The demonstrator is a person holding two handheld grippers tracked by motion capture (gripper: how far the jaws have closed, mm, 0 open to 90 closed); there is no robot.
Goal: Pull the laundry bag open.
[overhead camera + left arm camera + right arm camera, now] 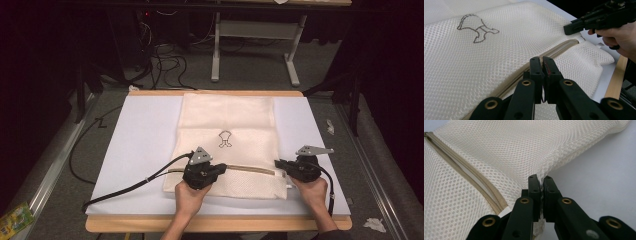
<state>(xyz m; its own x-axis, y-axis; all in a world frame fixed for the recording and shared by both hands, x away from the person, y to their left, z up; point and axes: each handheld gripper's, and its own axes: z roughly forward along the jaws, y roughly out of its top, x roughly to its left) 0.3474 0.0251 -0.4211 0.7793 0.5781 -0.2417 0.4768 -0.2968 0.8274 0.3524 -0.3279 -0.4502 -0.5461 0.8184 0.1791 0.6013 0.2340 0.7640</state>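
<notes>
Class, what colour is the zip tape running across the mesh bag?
Beige, slightly darker than the cream mesh bag; the zip tape shows best in the right gripper view.

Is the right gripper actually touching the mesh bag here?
Touching. In the right gripper view, the right gripper has its fingers closed on a pinched edge of the mesh bag.

On the pale lilac board, a cream mesh laundry bag covers the middle strip from far edge to near edge. Bare board lies open on both flanks. The left gripper and right gripper crowd the near end, a black cable crossing the near-left corner.
</notes>
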